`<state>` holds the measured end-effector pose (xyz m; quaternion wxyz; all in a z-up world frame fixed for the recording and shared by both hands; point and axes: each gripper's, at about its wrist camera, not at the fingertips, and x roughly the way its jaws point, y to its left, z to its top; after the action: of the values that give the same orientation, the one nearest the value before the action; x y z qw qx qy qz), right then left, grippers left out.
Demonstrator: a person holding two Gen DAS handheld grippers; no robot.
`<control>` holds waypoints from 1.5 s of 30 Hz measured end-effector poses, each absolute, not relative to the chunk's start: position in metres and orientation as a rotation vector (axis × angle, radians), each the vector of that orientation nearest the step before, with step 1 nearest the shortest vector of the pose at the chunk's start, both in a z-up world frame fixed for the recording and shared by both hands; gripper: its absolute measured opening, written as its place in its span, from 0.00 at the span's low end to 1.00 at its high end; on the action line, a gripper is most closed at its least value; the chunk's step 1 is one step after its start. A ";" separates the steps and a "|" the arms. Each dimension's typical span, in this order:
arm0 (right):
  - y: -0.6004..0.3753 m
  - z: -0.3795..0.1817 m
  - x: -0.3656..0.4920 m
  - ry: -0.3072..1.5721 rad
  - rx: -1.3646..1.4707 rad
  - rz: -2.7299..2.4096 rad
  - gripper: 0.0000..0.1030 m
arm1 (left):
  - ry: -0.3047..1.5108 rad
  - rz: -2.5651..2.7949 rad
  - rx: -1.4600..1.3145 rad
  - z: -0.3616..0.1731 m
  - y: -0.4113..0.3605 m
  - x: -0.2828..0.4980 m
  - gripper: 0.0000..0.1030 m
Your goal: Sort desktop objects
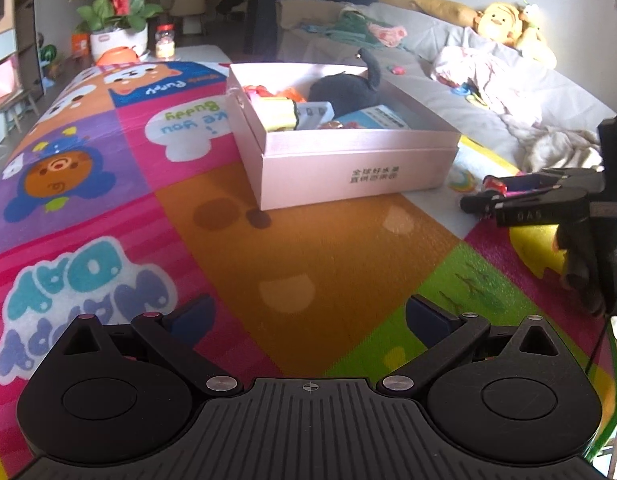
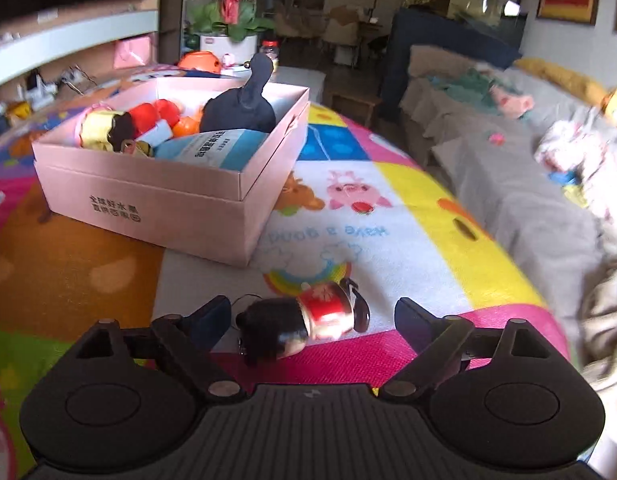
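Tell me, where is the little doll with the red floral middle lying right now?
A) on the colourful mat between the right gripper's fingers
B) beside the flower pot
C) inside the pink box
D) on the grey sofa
A: the doll lies on its side on the mat, between the open fingers of the right gripper, outside the pink box.

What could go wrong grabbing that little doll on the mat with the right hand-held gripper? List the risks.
1. The doll lies on its side between the open right hand-held gripper, nearer one finger; closing may push it sideways rather than pinch it.
2. Its rounded, glossy body could roll or slip out.
3. The pink box is already crowded with toys, so a dropped doll might bounce out.
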<state>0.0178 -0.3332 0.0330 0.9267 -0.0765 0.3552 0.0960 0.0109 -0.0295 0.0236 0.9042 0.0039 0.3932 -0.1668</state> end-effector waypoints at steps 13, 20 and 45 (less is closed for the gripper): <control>-0.288 0.148 -0.038 0.570 -0.095 0.391 0.65 | 0.795 -0.308 0.012 0.025 -0.032 0.018 1.00; -0.248 0.214 0.031 0.330 -0.020 0.364 0.68 | 0.731 -0.284 0.004 0.041 -0.025 0.021 1.00; -0.270 0.041 -0.048 0.672 0.090 0.021 1.00 | 0.667 -0.132 0.083 0.013 -0.039 0.020 1.00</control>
<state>-0.0479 -0.2698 0.0411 0.9430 0.0442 0.3296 0.0103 0.0201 -0.0385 0.0132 0.9420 0.0405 0.3268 -0.0647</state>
